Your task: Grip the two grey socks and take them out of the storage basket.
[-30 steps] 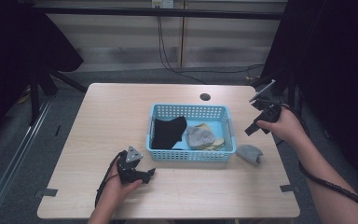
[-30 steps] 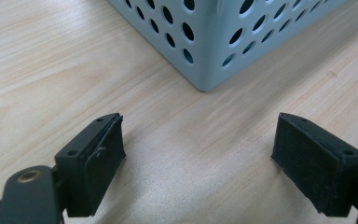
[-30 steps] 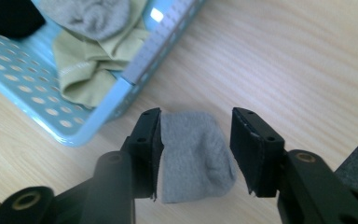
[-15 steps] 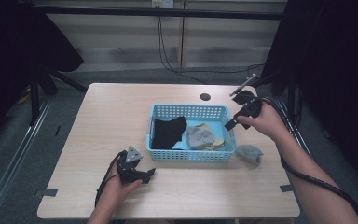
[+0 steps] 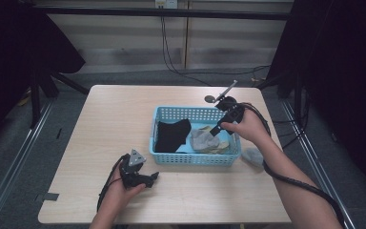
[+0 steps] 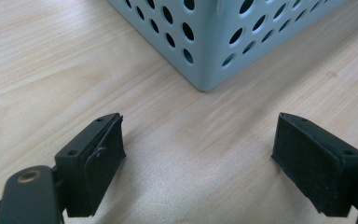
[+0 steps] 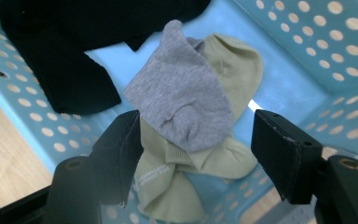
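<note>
Socks are the job here: your right hand-held gripper [image 7: 193, 154] hangs spread over the grey sock [image 7: 182, 102] lying in the blue basket [image 5: 171, 114], centre frame, its jaws having just been opening with nothing pinched. Next, drop and close. Your left hand-held gripper [image 6: 198, 158] rests spread on the tabletop [image 6: 51, 56].

Even overhead light falls on the pale surface [image 5: 124, 124], while the room around it sinks into deep black. Shadows are soft and short. The high view is slightly grainy; both gripper views are bright, with near edges softly blurred.
</note>
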Available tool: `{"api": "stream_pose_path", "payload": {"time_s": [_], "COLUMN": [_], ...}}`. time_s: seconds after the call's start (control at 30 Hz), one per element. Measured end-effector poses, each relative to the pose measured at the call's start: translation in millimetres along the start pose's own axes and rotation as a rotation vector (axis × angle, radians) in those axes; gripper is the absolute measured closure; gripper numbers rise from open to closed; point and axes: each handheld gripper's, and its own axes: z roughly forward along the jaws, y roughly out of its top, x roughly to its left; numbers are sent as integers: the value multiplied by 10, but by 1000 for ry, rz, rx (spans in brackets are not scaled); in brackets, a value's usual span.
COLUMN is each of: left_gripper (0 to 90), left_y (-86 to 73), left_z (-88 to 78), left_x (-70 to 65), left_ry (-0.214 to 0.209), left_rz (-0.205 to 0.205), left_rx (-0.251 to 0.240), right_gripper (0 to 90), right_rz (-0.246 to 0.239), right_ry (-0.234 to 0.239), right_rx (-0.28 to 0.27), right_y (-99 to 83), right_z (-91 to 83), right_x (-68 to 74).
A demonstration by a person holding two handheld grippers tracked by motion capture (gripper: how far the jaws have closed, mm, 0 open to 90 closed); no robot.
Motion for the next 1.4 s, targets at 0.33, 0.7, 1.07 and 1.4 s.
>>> {"api": "stream_pose_path", "payload": {"time_s": [0.33, 0.7, 1.07, 1.4], "left_gripper": [158, 158, 158, 158], "left_y": [0, 0, -1, -1], "left_z": [0, 0, 0, 1], "left_x": [0, 1, 0, -3], "left_ry": [0, -4, -2, -5], "left_rz": [-1, -1, -1, -6], "left_rx": [0, -1, -1, -1], "right_gripper": [355, 335, 301, 609], "right_rz": [4, -11, 6, -54], "right_ry": [-34, -46, -28, -21], "right_rx": [-18, -14, 12, 67], "right_y": [75, 167, 179, 146], "right_z": [268, 468, 709, 818], "right_x": [18, 70, 30, 41]}}
